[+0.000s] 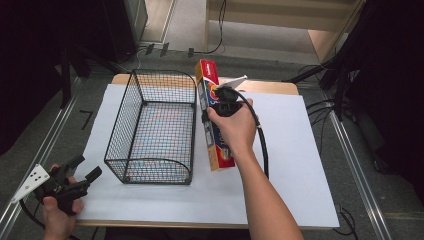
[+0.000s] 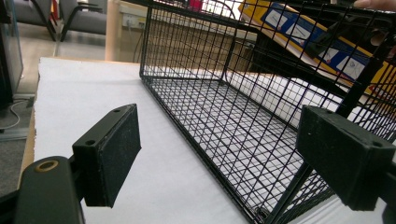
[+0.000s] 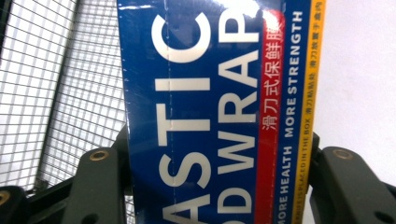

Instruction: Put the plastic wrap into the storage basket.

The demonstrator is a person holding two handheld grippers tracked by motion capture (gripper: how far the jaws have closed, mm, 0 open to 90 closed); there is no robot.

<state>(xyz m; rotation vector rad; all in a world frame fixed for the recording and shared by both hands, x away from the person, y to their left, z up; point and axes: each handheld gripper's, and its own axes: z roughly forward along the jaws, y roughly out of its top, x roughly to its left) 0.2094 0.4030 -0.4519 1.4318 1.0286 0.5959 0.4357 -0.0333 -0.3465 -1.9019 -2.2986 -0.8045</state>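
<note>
Two claws: one in each of your hands, both in the high view.
Right claw [image 1: 216,102]: clamped across a long plastic wrap box [image 1: 216,135]; in the right gripper view its jaws press on both long sides of the box.
Box position: lifted and tilted just beside the right wall of the basket [image 1: 150,131], its far end higher, near the basket's back corner, its near end low over the white sheet [image 1: 295,165].
Box markings: blue face with large white lettering, a red strip, and a yellow edge; seen close in the right gripper view [image 3: 210,107].
Right hand [image 1: 235,125]: wrapped around the claw's body, with a black cable trailing down along your forearm.
Left claw [image 1: 80,170]: wide, nothing between the jaws; held low at the near left corner of the table [image 1: 280,87], apart from the basket.
Left claw's pads [image 2: 114,154]: bare in the left gripper view, pointing toward the basket's near corner.
Basket: black wire mesh, standing upright on the white sheet, open at the top, nothing inside it.
Basket from the left gripper view [image 2: 224,116]: the box shows through the mesh at upper right.
Table surface: covered by the white sheet, wooden edge showing at the far side.
</note>
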